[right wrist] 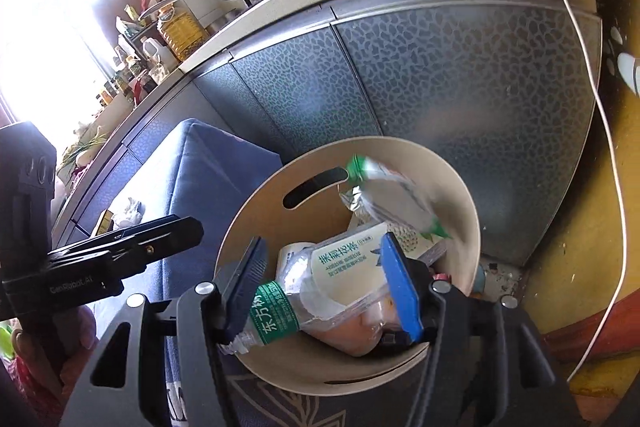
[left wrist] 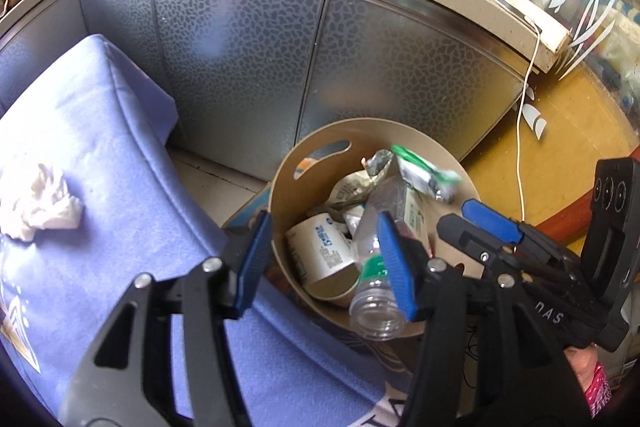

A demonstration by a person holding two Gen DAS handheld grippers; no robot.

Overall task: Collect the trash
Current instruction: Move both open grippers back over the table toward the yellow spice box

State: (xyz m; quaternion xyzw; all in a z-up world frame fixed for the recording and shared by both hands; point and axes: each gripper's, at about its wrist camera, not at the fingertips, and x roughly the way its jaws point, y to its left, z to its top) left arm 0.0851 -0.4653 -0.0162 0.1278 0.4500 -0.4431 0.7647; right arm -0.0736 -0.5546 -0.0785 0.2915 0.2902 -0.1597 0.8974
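A crumpled white tissue (left wrist: 38,205) lies at the far left on the blue cloth (left wrist: 100,147) that covers the tabletop, well apart from the rest. Just right of the cloth's edge stands a round beige bin (left wrist: 288,187) on the floor, in front of grey patterned cabinet doors (left wrist: 240,67). The left hand-held gripper (left wrist: 326,259) hangs over the bin's near rim with its blue pads apart and nothing pressed between them. In the bin lie a paper cup (left wrist: 320,253), a clear plastic bottle (left wrist: 376,291) and crumpled wrappers. A green-and-white wrapper (right wrist: 394,197) shows blurred above the trash. The right hand-held gripper (right wrist: 324,285) is over the bin, jaws open, holding nothing.
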